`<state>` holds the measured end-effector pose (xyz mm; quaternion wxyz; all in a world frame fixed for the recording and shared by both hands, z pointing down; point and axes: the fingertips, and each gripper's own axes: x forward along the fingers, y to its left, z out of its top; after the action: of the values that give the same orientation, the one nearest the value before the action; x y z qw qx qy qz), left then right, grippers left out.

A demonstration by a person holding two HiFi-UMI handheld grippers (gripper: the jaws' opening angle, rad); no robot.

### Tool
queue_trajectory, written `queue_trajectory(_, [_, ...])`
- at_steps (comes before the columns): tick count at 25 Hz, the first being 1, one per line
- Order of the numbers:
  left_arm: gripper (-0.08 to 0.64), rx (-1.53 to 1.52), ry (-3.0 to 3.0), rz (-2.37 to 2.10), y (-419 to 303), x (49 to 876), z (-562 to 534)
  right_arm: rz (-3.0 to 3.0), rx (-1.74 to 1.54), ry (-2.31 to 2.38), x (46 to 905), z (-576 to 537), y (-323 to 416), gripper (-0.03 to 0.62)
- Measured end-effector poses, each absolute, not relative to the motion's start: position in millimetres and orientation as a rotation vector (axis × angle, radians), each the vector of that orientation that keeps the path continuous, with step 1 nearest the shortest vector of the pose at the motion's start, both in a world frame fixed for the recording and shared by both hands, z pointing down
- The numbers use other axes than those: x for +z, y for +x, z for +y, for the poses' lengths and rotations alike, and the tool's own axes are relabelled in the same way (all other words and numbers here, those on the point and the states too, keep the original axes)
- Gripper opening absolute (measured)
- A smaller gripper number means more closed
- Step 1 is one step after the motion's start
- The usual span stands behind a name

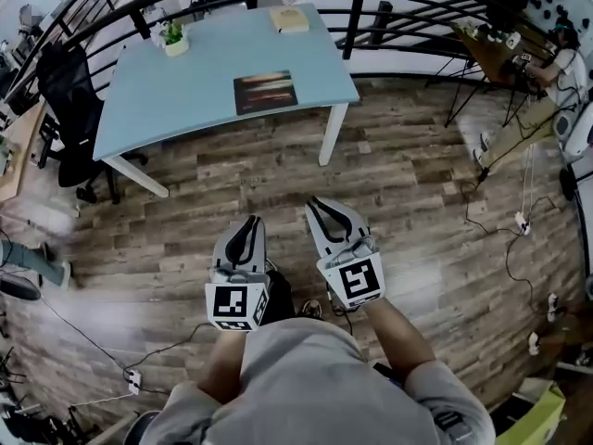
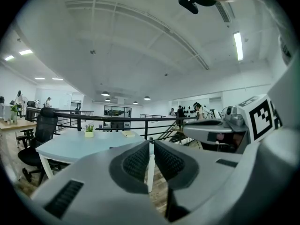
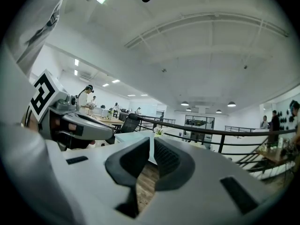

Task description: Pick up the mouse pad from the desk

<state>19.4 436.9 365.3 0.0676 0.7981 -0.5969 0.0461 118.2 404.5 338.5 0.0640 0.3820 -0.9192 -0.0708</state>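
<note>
The mouse pad, a dark rectangle with a reddish picture, lies flat near the front edge of the light blue desk. Both grippers are held over the wood floor, well short of the desk, and point toward it. My left gripper shows a narrow gap between its pads with nothing in it. My right gripper stands beside it, also slightly parted and empty. Each gripper view shows the desk ahead past the jaws.
On the desk stand a small potted plant and a book. A black office chair sits at the desk's left end. A black railing runs behind. Cables trail on the floor at right, near a person.
</note>
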Motion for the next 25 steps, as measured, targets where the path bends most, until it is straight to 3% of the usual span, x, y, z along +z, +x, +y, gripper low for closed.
queue_trajectory(25, [0.043, 0.211, 2.408, -1.664, -98.1, 403.6, 273.4, -2.682, -0.109, 1.192, 377.0, 247.3, 8.1, 0.034])
